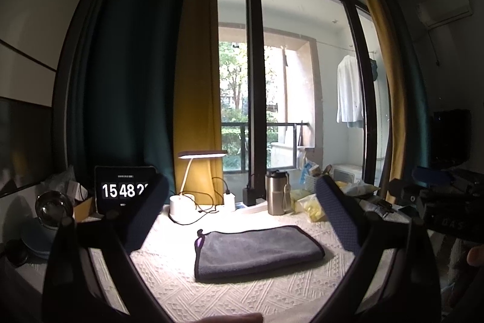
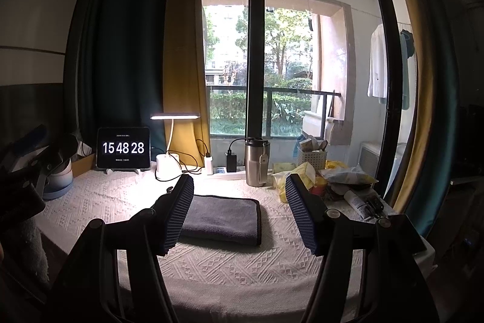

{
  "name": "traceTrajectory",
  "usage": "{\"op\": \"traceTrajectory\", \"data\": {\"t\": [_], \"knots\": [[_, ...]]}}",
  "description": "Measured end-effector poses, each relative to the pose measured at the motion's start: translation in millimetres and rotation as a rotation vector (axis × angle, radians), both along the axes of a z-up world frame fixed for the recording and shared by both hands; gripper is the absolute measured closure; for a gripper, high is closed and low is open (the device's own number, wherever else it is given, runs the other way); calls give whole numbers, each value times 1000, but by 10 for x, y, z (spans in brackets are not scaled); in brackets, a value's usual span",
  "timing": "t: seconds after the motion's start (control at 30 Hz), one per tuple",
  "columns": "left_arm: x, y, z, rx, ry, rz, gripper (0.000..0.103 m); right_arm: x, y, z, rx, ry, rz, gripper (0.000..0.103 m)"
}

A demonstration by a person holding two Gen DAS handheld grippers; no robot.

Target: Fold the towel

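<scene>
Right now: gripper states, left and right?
Left gripper: open, empty, above the towel.
Right gripper: open, empty.

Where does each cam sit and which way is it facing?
Left wrist: on the left gripper, raised above the table, facing the window; its open fingers frame the folded towel; the right gripper shows at the right edge.
Right wrist: on the right gripper, same heading, fingers open; the left gripper shows at the left edge.
Shared: towel, clock, lamp, steel mug.
</scene>
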State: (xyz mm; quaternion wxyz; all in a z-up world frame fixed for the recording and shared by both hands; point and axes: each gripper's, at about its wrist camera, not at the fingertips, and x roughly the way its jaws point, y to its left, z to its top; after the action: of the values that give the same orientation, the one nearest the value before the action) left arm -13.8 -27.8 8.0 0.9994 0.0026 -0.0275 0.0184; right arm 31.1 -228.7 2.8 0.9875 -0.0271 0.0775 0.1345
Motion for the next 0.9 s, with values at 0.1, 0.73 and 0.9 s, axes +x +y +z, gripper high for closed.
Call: {"op": "traceTrajectory", "data": {"t": [0.1, 0.73, 0.9], "knots": [[13, -6, -24, 1, 8, -5, 4, 4, -3, -1, 1, 1, 1, 37], [20, -8, -56, -2, 29, -21, 4, 40, 51, -64, 0, 18, 6, 37], [26, -12, -63, -2, 36, -22, 4, 48, 52, -75, 0, 24, 5, 37]]}}
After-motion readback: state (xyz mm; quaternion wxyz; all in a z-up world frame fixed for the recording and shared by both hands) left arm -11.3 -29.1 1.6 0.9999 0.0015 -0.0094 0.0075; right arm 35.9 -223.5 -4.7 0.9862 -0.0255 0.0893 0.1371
